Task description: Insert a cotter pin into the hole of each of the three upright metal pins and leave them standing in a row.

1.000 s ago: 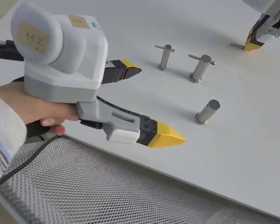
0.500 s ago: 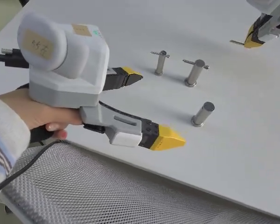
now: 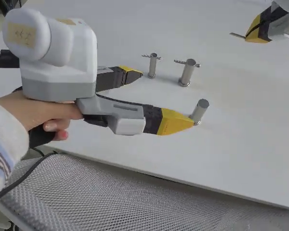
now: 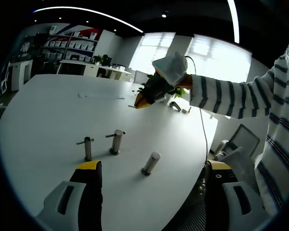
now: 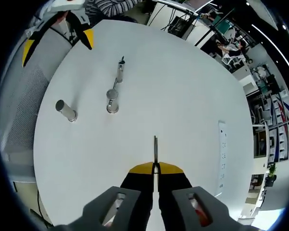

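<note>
The white bench [image 3: 260, 144] carries the whole job. The left tongs [image 3: 164, 98] are the biggest thing on it in the head view, spread wide and holding nothing. A second ago their lower yellow tip was well apart from the bare pin [image 3: 199, 110]; now that tip sits just beside the pin's foot. The view itself has shifted too, but the gap between tip and pin has plainly closed. I judge that the left tongs are coming in to steady this last pin while its cotter is fed through.

The right tongs [image 3: 250, 34] hang at the far corner as before, pressed together on a cotter pin [image 3: 237, 34] and well apart from the row.

The two fitted pins [image 3: 152, 65] [image 3: 187, 72] stand behind with their cotters through them, so two of three look done.

The head view leaves it unclear whether the lower tip touches the bare pin. The left gripper view settles that: the bare pin [image 4: 151, 163] stands free in the open gap between the jaws, touching neither. The right gripper view gives the cotter pin [image 5: 155, 151] best, pinched at its near end and pointing straight ahead, with the bare pin [image 5: 66, 110] off to one side near the bench edge.
</note>
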Tool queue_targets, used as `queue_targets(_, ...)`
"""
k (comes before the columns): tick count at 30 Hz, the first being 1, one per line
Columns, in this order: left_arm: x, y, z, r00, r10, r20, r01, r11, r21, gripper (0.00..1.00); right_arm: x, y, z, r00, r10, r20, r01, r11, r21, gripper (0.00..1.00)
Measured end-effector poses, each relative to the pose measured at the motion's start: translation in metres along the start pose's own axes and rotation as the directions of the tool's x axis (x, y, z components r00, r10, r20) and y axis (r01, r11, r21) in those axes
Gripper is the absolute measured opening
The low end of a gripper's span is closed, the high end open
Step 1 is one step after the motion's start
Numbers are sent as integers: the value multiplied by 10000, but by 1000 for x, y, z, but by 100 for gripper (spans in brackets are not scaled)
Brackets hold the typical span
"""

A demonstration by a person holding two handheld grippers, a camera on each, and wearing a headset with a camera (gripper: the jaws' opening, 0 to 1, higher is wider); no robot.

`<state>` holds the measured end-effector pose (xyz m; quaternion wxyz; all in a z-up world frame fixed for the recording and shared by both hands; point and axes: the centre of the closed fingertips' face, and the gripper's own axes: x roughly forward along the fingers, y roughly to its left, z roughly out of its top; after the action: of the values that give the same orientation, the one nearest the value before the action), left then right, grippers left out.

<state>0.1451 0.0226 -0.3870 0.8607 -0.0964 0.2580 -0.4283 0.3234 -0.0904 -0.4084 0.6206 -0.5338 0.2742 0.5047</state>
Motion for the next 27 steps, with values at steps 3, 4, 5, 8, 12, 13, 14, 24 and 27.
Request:
queue_targets(3, 3, 5, 6, 10000, 83, 12, -83, 9999, -112, 81, -20, 6, 16, 9973, -483, 545, 491, 9987, -129, 0)
queue_targets(4, 5, 8, 8, 9998, 178, 53, -178, 9997, -150, 82, -24, 7, 19, 9960, -576, 683, 588, 9982, -151, 0)
queue_targets(5, 6, 10, 11, 9996, 266, 105, -265, 9995, -159, 82, -24, 6, 21, 9940, -678, 857, 698, 9974, -203, 0)
queue_targets(8, 9, 17, 21, 9988, 367, 326, -357, 9989, -308, 80, -35, 13, 30, 9866, -1020, 1277, 1065, 9939, -289, 0)
queue_targets(12, 15, 18, 31, 9984, 266, 507, -243, 9987, -453, 75, -48, 26, 40, 9777, -1302, 1645, 1366, 9902, -278, 0)
queue_targets(13, 16, 18, 33, 9983, 247, 537, -223, 9987, -451, 73, -51, 29, 42, 9764, -1358, 1678, 1425, 9894, -287, 0)
queue_targets(14, 18, 18, 34, 9981, 227, 565, -202, 9988, -444, 71, -54, 33, 44, 9739, -1447, 1749, 1523, 9879, -306, 0)
queue_targets(24, 40, 4, 42, 9966, -480, 675, 530, 9958, -746, 54, -66, 67, 54, 9598, -1938, 2029, 1998, 9798, -96, 0)
queue_targets(27, 48, -2, 45, 9949, -720, 706, 777, 9936, -816, 49, -65, 80, 56, 9601, -1911, 2040, 2007, 9793, -276, 0)
